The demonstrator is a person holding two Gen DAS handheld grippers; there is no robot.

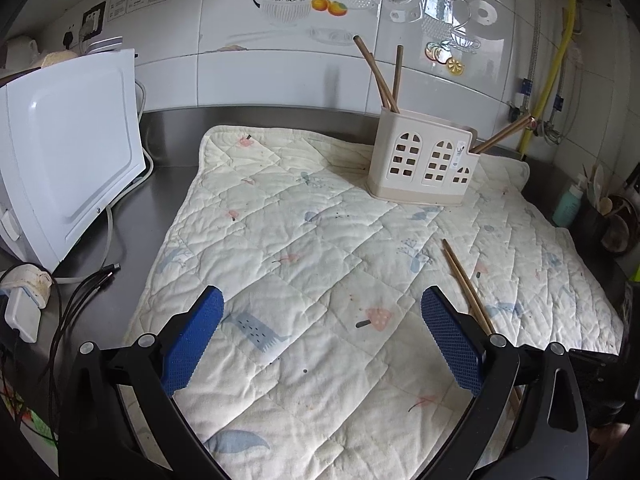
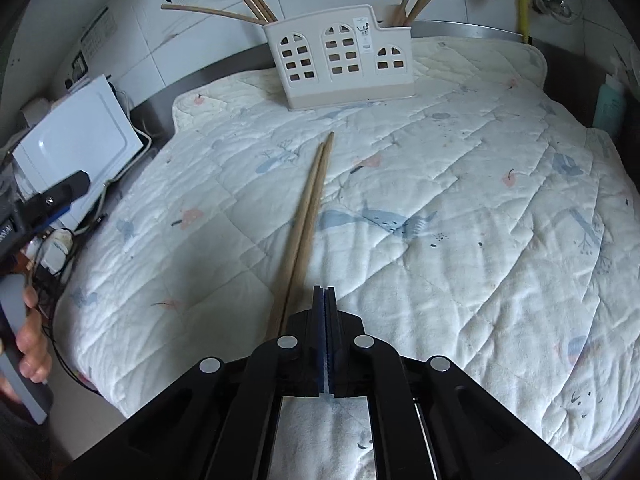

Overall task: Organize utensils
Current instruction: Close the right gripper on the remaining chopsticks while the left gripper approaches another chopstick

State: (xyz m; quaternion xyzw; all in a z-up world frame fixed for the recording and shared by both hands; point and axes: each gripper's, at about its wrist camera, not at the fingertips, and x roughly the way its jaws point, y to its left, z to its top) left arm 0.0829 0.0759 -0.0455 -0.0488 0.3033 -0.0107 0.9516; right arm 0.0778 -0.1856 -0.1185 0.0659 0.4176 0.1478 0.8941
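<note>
- The left hand-held gripper [image 1: 322, 334] is wide open, with nothing between its blue pads [image 1: 192, 340]. It hangs over the near part of a white quilted mat [image 1: 280, 240].
- The right hand-held gripper [image 2: 325, 294] is closed all the way. Its pads are pressed flat together with nothing between them.
- Two wooden chopsticks [image 2: 308, 216] lie side by side on the mat, just to the left of the right gripper's tip. Whether they touch it cannot be told.
- A cream holder [image 2: 340, 58] with little window holes stands upright at the far end of the mat, near the tiled wall [image 1: 280, 60].
- More chopsticks [image 2: 256, 2] stick out of the holder's left end and right end.
- The mat lies on a grey metal surface [image 1: 172, 148].
- A white box-shaped machine [image 1: 68, 152] sits to the left of the mat.
</note>
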